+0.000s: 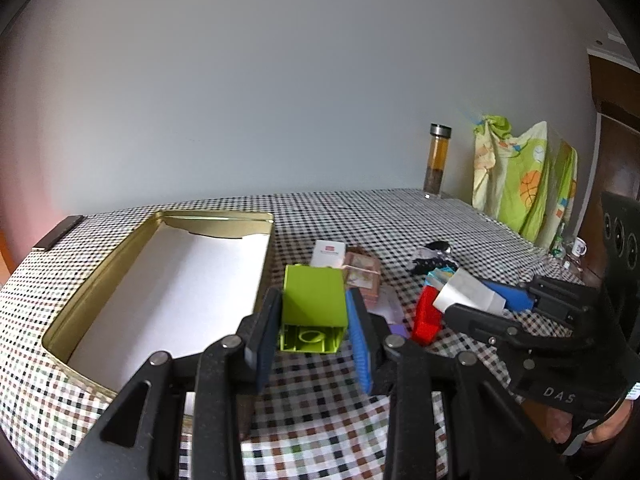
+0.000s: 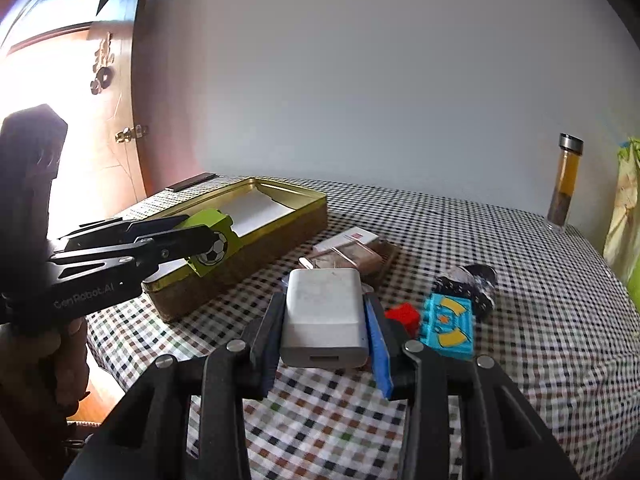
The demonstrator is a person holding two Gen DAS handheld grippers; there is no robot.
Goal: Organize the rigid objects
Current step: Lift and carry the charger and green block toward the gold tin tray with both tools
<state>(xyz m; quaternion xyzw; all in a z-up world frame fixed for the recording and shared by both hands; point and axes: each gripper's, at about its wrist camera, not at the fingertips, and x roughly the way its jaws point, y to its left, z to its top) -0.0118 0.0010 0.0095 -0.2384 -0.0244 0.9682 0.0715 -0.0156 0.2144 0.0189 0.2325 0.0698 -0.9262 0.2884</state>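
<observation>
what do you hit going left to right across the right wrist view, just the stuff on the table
gold tin → white charger held in the right gripper → red block → blue block → glass bottle

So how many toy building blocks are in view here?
3: a green block in the left gripper, a red block and a blue block together on the table. Others may be hidden.

Dark object point(image 2: 474, 282) behind cyan brick point(image 2: 450, 326) blurred, unidentifiable.
</observation>
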